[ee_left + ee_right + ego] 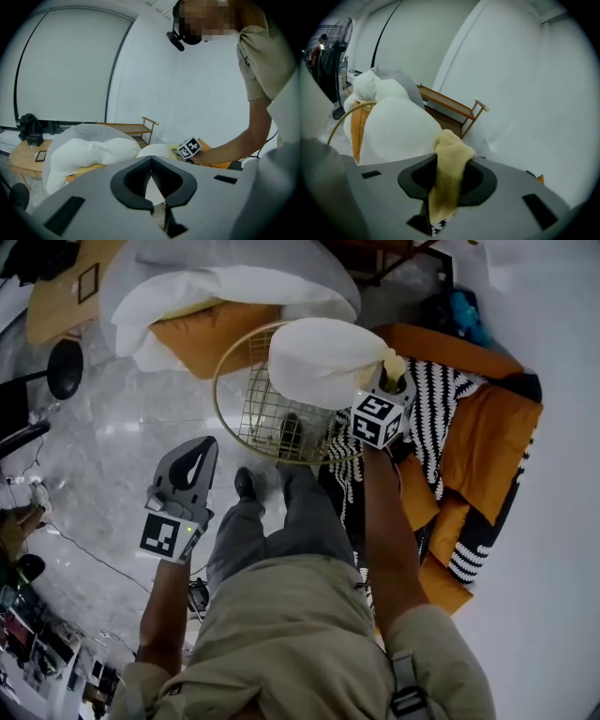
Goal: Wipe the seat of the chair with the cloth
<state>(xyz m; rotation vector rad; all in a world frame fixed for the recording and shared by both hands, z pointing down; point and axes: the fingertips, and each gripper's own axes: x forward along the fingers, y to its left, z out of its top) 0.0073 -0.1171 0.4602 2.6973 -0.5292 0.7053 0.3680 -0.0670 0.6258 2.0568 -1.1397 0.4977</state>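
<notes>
Two grippers are in my feed, one in each hand. The right gripper (454, 159) has its jaws clamped on one pale yellow cloth (446, 187): the fabric fills the gap between them, bunches up past the tips and hangs down behind. In the head view that gripper reaches forward on an outstretched arm, with its one marker cube (379, 418) facing up. The cloth's free end sits right at the edge of one large white cushion (323, 357) — I cannot tell whether it touches. The cushion lies in the single chair (217, 395), a round bowl of gold wire, and covers its far part while the near part of the wire seat is bare. The left gripper (199, 457) hangs low and apart from the chair, over the glossy grey floor (122, 427). Its jaws are closed tip to tip with nothing between them. One dark shoe (246, 484) stands on the floor beside the chair's rim. To the right of the chair lies an orange sofa (487, 437) with one black-and-white striped throw (439, 413). Beyond the chair are a heap of white bedding (216, 287) — on an orange cushion (202, 334) — and one wooden shelf rack (450, 107) against the white wall.
</notes>
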